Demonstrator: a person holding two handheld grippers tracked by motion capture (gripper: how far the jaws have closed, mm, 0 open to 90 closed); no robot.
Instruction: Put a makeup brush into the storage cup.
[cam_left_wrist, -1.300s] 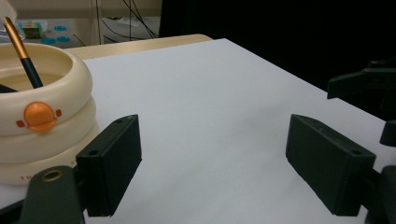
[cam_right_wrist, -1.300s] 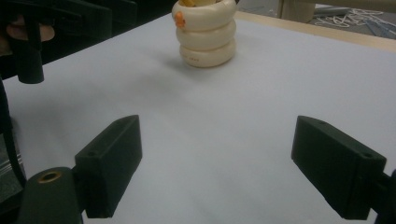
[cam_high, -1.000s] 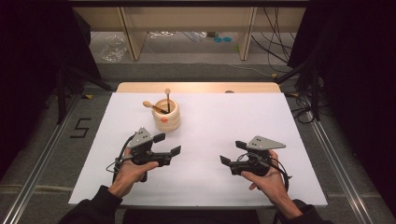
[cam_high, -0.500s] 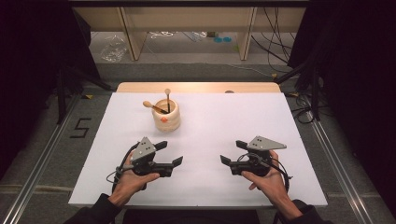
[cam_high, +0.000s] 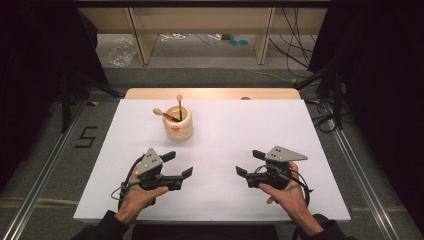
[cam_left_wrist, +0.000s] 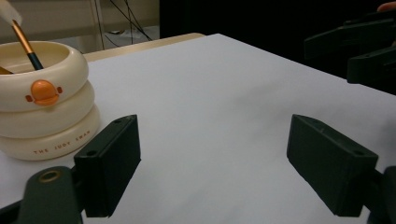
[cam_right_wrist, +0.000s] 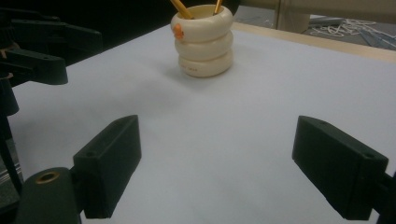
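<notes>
A cream, ring-shaped pot (cam_high: 178, 125) with an orange duck mark stands upright on the white table sheet (cam_high: 240, 125), left of centre. Two wooden-handled brushes (cam_high: 171, 111) stick out of it. My left gripper (cam_high: 178, 164) rests low over the sheet in front of the pot, open and holding nothing. My right gripper (cam_high: 250, 163) hovers at the front right, open too, its jaws turned toward the left one. In the left gripper view the pot (cam_left_wrist: 44, 100) sits just left of the wide-apart jaws. In the right gripper view the pot (cam_right_wrist: 203, 39) stands farther off, straight ahead.
A wooden tabletop strip (cam_high: 210, 93) shows beyond the sheet's far edge. Shelf legs, cables and a plastic bag (cam_high: 122, 52) lie on the floor behind. Metal rails (cam_high: 45, 170) run along both sides of the table. Dark curtains flank the scene.
My left gripper has drawn back toward the front edge of the table, away from the pot. The right gripper has stayed where it was.
</notes>
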